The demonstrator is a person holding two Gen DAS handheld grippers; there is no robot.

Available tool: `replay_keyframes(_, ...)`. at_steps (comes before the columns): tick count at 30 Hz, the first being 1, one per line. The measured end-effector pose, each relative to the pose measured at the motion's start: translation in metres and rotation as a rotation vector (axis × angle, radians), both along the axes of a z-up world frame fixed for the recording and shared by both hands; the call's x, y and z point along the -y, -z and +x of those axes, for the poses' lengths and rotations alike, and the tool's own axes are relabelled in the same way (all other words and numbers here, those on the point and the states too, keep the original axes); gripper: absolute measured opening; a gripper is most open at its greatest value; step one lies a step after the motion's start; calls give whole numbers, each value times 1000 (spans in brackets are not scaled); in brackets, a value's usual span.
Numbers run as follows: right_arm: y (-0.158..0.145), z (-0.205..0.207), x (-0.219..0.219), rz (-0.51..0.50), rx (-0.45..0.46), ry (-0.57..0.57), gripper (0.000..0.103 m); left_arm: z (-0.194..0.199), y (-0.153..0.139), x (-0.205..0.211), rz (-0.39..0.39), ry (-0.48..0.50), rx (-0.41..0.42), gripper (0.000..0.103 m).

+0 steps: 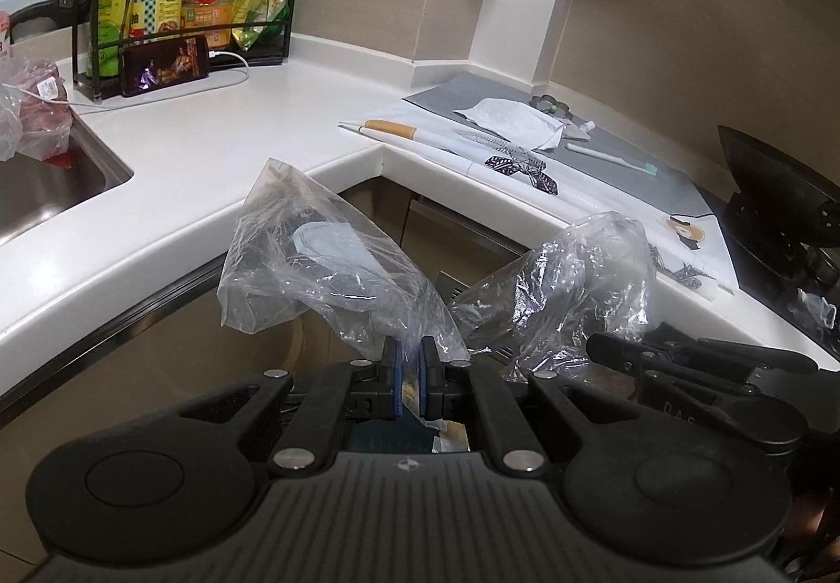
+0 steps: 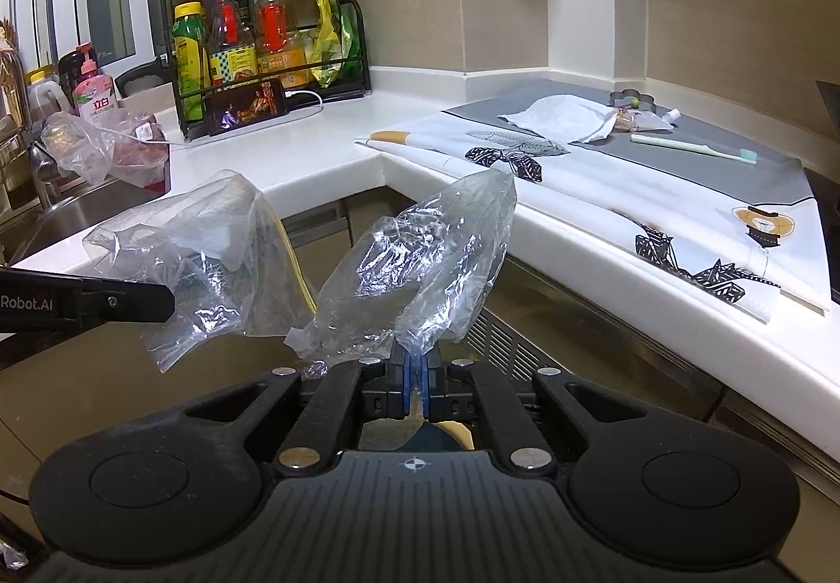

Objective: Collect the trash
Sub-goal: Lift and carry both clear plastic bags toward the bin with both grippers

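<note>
The left gripper (image 1: 412,362) points forward and a bit down. Its two blue pads (image 1: 397,375) are squeezed nearly together, pinching a clear bag (image 1: 315,257). The right gripper (image 2: 416,370) sits just beside it, tipped down the same way, with its pads (image 2: 409,378) shut tight on the bag too.

The bag (image 2: 420,262) is thin clear plastic, crinkled and glossy. The surface (image 1: 210,152) looks smooth, white and glossy. The sink (image 1: 47,194) is brushed metal.
</note>
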State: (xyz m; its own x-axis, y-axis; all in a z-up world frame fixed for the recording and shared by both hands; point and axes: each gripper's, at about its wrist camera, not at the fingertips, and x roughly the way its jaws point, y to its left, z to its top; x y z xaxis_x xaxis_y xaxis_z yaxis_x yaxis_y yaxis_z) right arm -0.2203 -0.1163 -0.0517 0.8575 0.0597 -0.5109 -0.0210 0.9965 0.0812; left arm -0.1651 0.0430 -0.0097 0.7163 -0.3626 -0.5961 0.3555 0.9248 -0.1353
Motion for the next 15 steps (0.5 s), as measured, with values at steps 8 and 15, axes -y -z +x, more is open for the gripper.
replay_keyframes(8,2,-1,0,10,2,-2,5,-3,0,6,16,41,7,6)
replay_keyframes(15,4,-3,4,28,2,5,5,-2,1,13,26,73,1,6)
